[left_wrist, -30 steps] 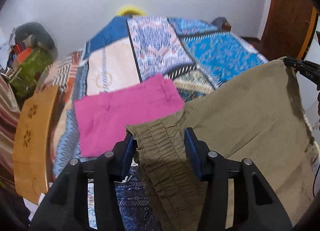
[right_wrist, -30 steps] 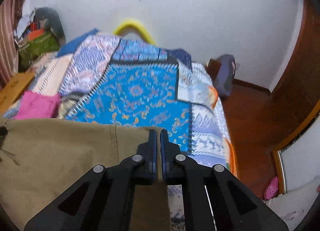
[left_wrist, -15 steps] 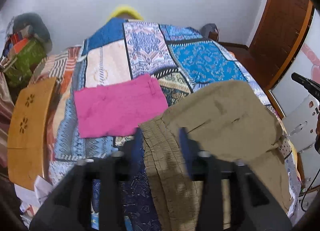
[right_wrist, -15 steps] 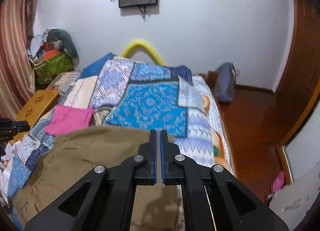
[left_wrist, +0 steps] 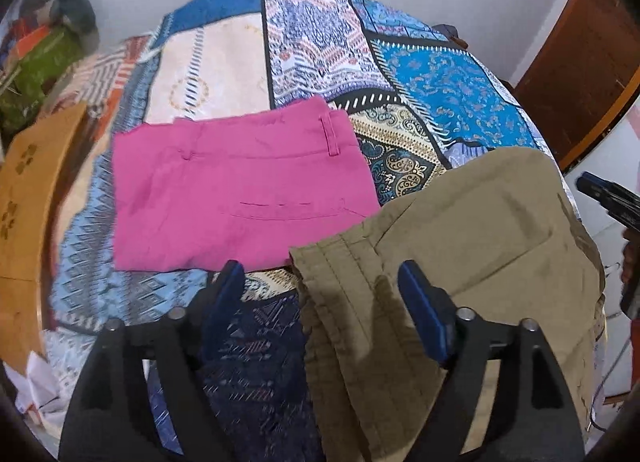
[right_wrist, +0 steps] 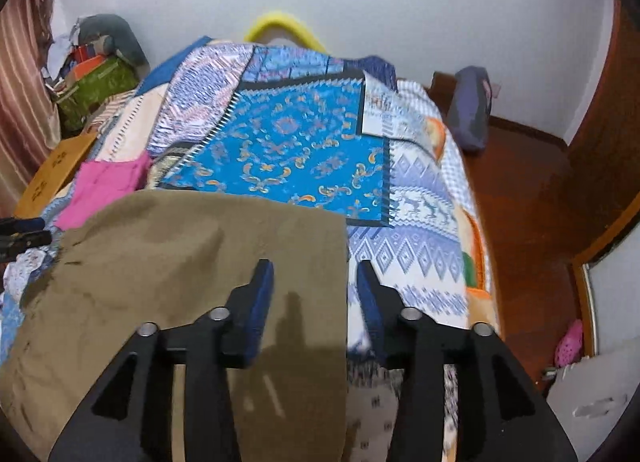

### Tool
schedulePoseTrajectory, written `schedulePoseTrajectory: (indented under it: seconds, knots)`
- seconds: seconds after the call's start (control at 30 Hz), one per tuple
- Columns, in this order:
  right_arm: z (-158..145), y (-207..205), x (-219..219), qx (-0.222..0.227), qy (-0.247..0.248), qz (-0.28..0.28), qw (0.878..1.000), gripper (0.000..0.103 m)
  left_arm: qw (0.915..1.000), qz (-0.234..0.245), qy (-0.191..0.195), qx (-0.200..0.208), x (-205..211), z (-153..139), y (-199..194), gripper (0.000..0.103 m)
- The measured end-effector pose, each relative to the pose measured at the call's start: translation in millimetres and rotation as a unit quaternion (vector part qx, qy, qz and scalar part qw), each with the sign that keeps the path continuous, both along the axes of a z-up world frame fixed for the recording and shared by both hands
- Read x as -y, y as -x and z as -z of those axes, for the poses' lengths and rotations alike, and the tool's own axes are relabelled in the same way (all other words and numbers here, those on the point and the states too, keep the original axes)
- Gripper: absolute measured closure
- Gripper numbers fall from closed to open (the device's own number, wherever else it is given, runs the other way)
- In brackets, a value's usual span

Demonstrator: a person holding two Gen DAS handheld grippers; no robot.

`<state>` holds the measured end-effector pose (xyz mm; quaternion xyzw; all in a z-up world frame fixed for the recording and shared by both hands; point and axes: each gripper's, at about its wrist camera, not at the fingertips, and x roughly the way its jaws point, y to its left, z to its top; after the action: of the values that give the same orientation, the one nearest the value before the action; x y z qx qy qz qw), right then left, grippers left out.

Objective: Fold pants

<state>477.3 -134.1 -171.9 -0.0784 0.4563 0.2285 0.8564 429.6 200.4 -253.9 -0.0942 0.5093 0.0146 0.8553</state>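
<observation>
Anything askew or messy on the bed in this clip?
The olive-khaki pants lie slightly rumpled on the patchwork bedspread, their waistband corner overlapping the lower edge of the folded pink shorts. Both the left gripper and right gripper are open above them. No damage visible.

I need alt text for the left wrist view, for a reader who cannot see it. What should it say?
The open left gripper hovers over the waistband end of olive-brown pants lying on a patchwork bedspread. Folded pink shorts lie beside the pants, further up the bed. The right gripper shows at the right edge.
</observation>
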Motion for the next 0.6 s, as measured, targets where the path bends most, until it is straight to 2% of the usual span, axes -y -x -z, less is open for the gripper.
schedulePoseTrajectory:
  seconds: [0.13,0.33,0.47,0.5,0.6]
  knots:
    - [16,-19,-6,-0.007,0.001,-0.004,1.000,0.056,0.9997,0.008,0.011,-0.020,1,18,-13,0.023]
    - [38,-45,-12,-0.047,-0.005,-0.010,0.999,0.056,0.9983,0.031,0.039,-0.031,8,32,-29,0.023]
    - [49,-52,-11,-0.072,-0.036,-0.011,0.997,0.055,0.9978,0.032,0.043,-0.038,12,37,-35,0.027]
    - [49,-51,-12,-0.074,-0.042,-0.018,0.996,0.056,0.9977,0.032,0.046,-0.039,12,38,-36,0.028]
    - [51,-44,-21,-0.071,-0.032,-0.037,0.996,0.069,0.9975,0.029,0.046,-0.045,9,42,-37,0.038]
